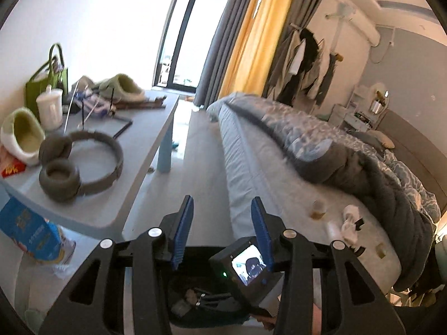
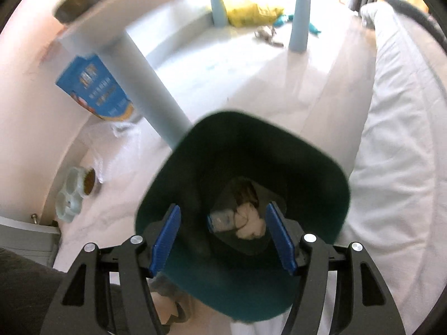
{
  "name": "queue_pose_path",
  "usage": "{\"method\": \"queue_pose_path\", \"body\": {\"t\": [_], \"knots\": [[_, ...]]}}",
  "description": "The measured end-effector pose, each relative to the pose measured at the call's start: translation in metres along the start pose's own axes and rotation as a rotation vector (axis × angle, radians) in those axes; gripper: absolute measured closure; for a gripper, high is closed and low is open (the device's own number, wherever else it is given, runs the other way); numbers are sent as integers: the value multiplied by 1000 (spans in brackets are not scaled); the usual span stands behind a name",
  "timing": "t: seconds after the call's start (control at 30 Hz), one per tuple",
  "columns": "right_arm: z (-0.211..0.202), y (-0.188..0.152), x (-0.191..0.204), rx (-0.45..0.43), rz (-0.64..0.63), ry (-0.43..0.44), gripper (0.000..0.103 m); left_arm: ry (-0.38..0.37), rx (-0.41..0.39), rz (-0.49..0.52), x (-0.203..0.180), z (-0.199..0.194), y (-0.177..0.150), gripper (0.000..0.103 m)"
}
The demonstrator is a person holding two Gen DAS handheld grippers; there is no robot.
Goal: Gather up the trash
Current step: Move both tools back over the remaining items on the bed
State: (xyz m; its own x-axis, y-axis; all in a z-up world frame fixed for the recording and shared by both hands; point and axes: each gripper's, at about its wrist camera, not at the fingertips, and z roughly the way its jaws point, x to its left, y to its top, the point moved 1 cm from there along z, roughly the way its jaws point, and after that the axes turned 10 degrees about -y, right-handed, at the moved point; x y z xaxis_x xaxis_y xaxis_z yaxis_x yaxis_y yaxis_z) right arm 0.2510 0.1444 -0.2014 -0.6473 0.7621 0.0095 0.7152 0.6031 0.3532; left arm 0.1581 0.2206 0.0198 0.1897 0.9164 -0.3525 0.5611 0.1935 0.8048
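In the right wrist view, my right gripper [image 2: 222,240] is open and empty, held above a dark green trash bin [image 2: 321,164] on the floor. At the bin's bottom lie a crumpled white tissue [image 2: 250,223] and a clear plastic bottle [image 2: 220,220]. In the left wrist view, my left gripper [image 1: 222,229] is open and empty, above the floor between the table and the bed. The other gripper's camera body [image 1: 247,268] shows just below it. On the bed [image 1: 282,173] lie a small clear cup [image 1: 318,209] and a crumpled white wad [image 1: 350,223].
A grey table [image 1: 111,167] holds headphones [image 1: 78,162], slippers [image 1: 19,134], a white cup [image 1: 50,109], a green bag [image 1: 46,81] and clutter. A blue box [image 2: 95,89] leans by a table leg [image 2: 151,89]. A pet food dish [image 2: 75,189] and yellow bag [image 2: 251,14] are on the floor.
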Motion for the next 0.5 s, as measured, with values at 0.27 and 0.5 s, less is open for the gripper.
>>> {"method": "queue_pose_path", "body": {"t": [0.27,0.5], "knots": [[-76,-2,-21,-180,0,4,38,1,-29,53,-29,3,12,52],[-129,-20,-59,-289,29,-32,38,-26,-33,64,-56,14,15,49]]}}
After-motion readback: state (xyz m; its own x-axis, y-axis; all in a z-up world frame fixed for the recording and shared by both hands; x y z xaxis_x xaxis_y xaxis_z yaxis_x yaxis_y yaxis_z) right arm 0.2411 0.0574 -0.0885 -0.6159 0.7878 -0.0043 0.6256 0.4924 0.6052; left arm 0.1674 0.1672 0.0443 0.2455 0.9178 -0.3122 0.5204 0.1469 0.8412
